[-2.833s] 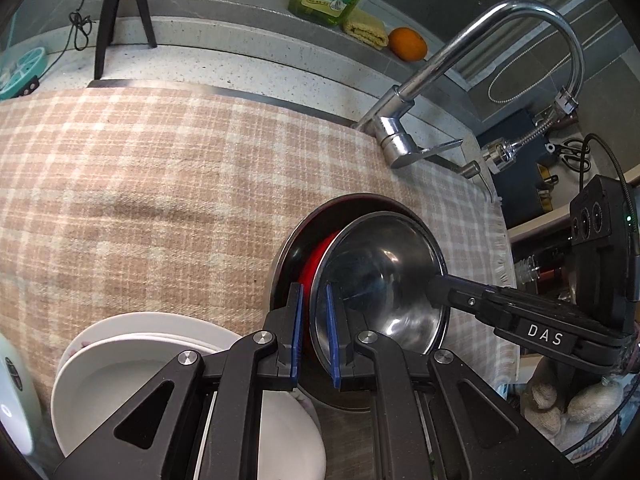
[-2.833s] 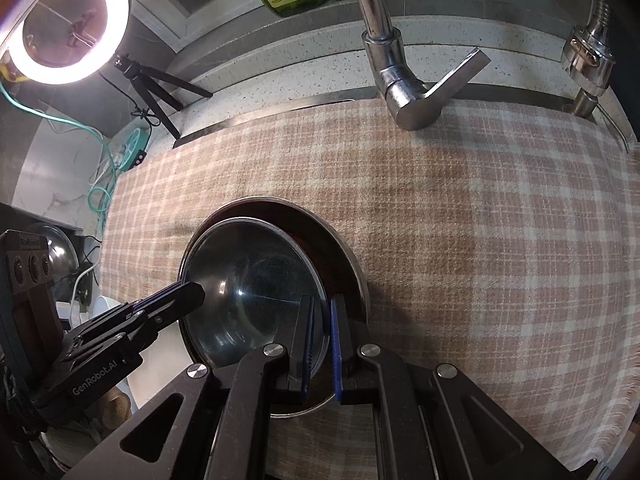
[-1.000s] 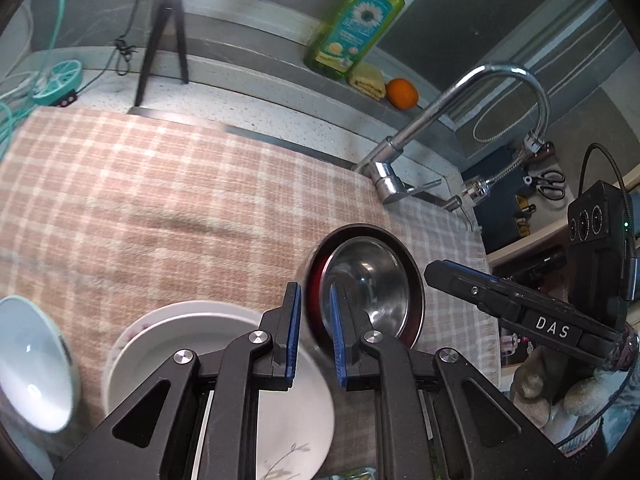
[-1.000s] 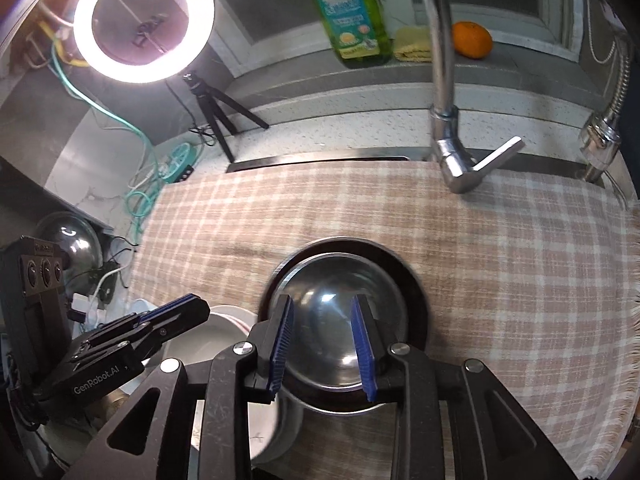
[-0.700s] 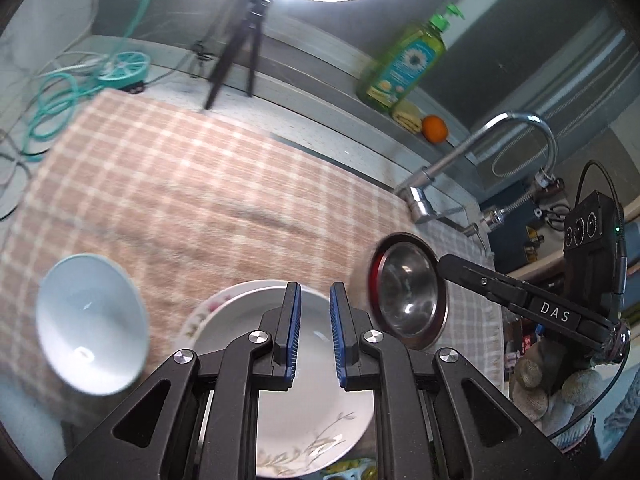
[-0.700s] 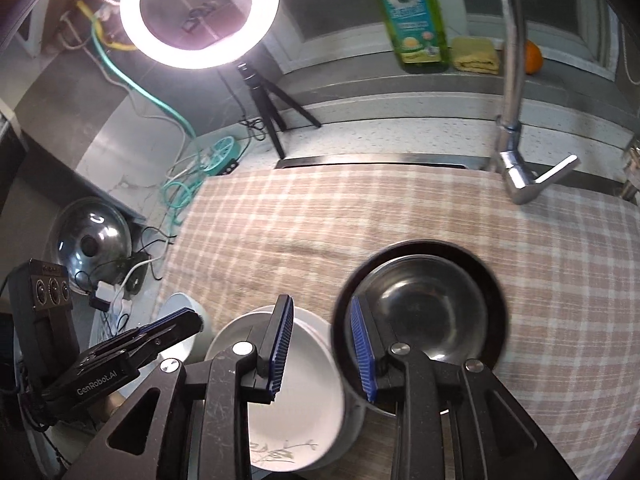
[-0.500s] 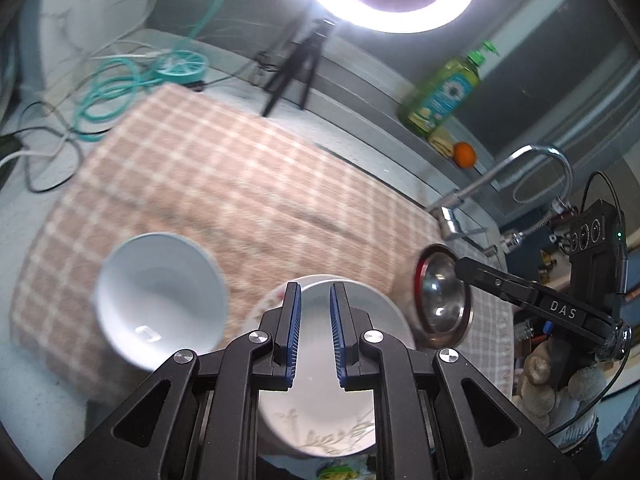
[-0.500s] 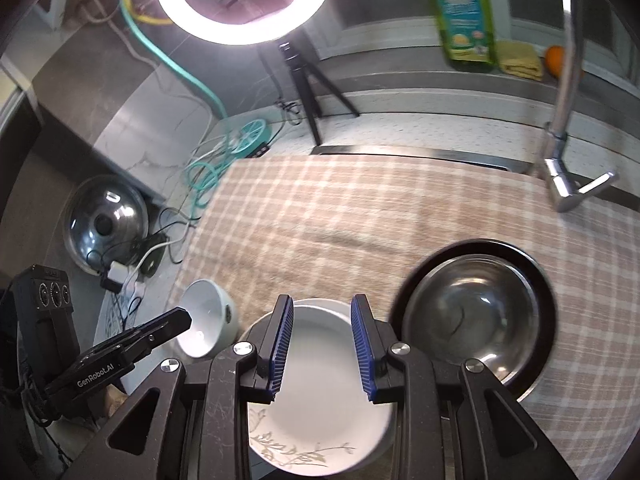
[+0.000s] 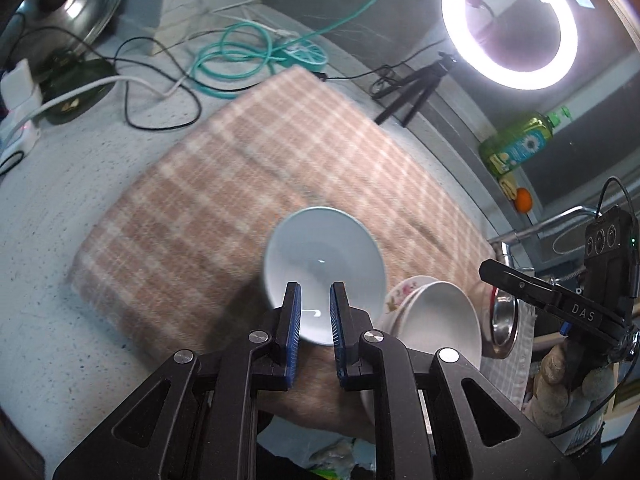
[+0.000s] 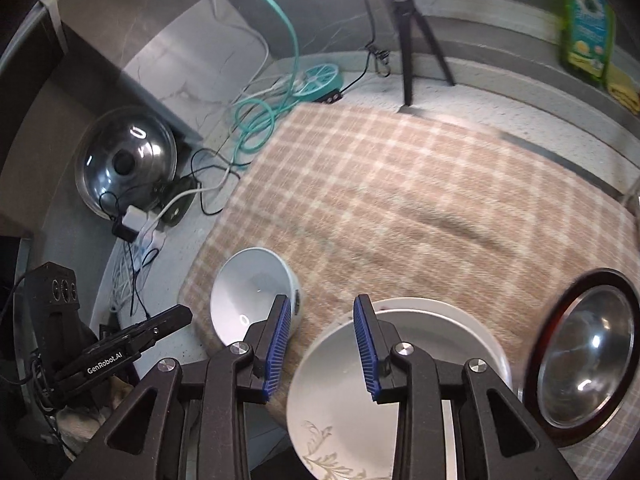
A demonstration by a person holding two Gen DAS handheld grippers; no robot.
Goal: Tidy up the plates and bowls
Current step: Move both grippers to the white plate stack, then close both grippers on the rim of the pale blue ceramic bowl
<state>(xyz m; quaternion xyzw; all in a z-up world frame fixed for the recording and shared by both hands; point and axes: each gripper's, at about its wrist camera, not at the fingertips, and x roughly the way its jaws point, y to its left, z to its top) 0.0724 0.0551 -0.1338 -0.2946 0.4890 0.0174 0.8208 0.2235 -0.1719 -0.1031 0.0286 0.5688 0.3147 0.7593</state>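
1. Left wrist view: your left gripper (image 9: 314, 320) hovers over the white bowl (image 9: 324, 264), fingers slightly apart, gripping nothing.
2. Your right gripper (image 10: 320, 344), fingers wide apart, hangs above the white plates (image 10: 400, 392); the steel bowl (image 10: 584, 356) sits far right.

left gripper (image 9: 313, 322): black frame, blue ribbed pads, silver screws, "GenRobot.AI" marking | right gripper (image 10: 321, 346): black frame, blue ribbed pads, silver screws, "DAS" marking, black cable

Bare checked cloth (image 10: 420, 200) beyond crowded dishes (image 10: 400, 360)
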